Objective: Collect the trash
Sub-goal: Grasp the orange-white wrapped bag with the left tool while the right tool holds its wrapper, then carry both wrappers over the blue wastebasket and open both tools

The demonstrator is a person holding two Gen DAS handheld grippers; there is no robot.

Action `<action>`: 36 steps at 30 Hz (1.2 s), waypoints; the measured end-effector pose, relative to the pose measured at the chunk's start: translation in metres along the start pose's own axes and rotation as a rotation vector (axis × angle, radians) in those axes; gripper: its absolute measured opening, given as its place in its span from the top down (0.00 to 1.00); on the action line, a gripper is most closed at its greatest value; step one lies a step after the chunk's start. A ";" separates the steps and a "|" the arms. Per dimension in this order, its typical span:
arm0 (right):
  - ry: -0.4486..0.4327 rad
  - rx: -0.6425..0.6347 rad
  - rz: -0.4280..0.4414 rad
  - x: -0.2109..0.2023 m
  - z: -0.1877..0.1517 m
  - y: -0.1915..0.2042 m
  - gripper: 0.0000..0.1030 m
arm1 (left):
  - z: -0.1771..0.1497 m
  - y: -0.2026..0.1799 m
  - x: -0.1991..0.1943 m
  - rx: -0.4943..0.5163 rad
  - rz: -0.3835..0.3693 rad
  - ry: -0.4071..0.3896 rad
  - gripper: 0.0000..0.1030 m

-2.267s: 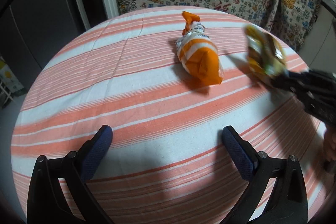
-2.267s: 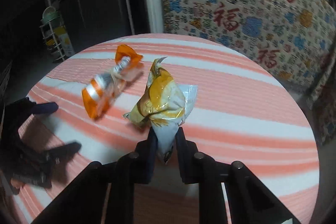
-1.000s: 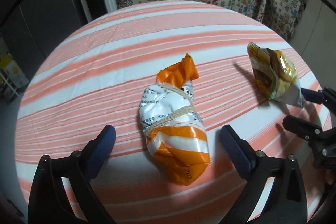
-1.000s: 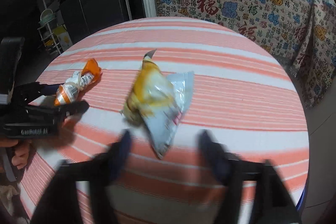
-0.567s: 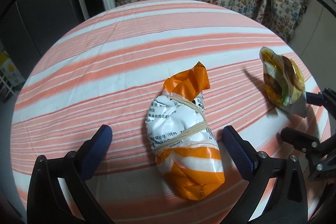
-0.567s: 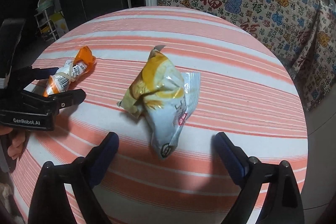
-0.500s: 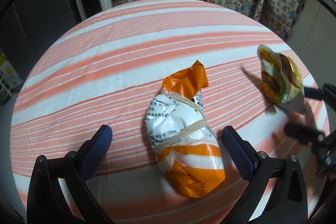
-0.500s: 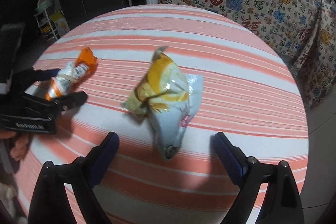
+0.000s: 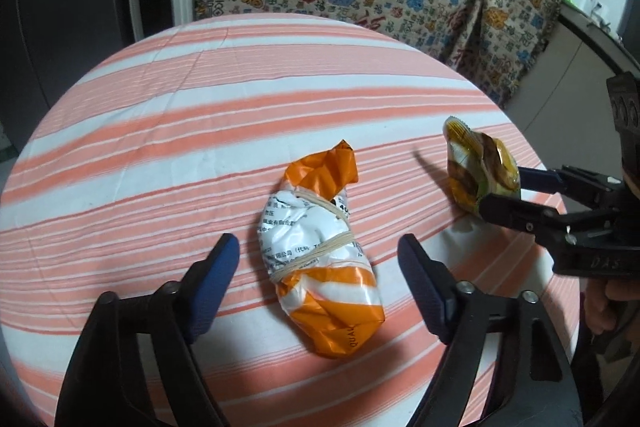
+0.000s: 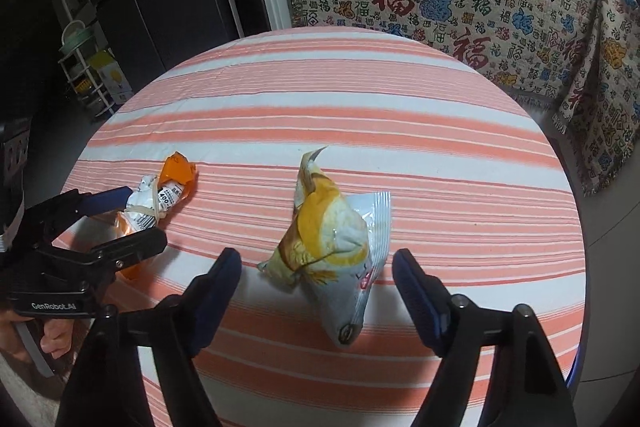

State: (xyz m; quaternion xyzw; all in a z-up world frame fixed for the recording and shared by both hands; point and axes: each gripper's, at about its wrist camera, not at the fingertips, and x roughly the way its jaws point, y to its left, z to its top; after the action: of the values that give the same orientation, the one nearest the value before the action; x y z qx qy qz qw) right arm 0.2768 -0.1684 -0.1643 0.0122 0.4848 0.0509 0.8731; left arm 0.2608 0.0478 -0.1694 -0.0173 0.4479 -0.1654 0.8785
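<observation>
Your left claw [image 9: 318, 251] and right claw [image 10: 316, 263] gape empty around the orange packet [image 9: 324, 267] and yellow bag [image 10: 334, 251]. Risk: slick film slips at closing, skidding toward 12 o'clock.

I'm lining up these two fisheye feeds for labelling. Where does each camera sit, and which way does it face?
Left wrist: on the left gripper, facing the orange and white packet between its open fingers.
Right wrist: on the right gripper, facing the yellow snack bag; the left hand shows.
Shared: both packets, the striped tablecloth, and each view catches the other gripper.
</observation>
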 end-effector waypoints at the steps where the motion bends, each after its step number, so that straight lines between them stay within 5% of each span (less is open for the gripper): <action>1: 0.005 0.007 0.003 0.000 0.000 -0.001 0.45 | 0.000 0.000 0.000 0.004 0.002 0.001 0.35; 2: 0.015 0.016 0.009 0.001 0.000 -0.003 0.53 | 0.000 0.001 0.000 0.004 0.001 0.003 0.48; 4: 0.014 0.031 0.007 -0.001 -0.001 -0.005 0.68 | 0.001 0.002 -0.001 -0.003 -0.006 -0.004 0.49; 6: 0.007 0.041 0.011 -0.005 -0.002 -0.006 0.73 | 0.003 0.002 -0.005 -0.005 -0.004 -0.019 0.49; 22: -0.051 0.046 0.019 -0.042 -0.010 -0.018 0.75 | 0.005 -0.015 -0.014 0.010 -0.059 -0.047 0.50; 36: -0.112 0.082 -0.039 -0.106 -0.029 -0.069 0.75 | 0.025 -0.100 -0.039 0.142 -0.120 -0.096 0.50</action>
State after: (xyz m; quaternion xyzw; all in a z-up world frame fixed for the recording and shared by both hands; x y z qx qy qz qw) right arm 0.2021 -0.2489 -0.0951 0.0414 0.4370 0.0132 0.8984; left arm 0.2313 -0.0378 -0.1060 0.0101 0.3907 -0.2482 0.8864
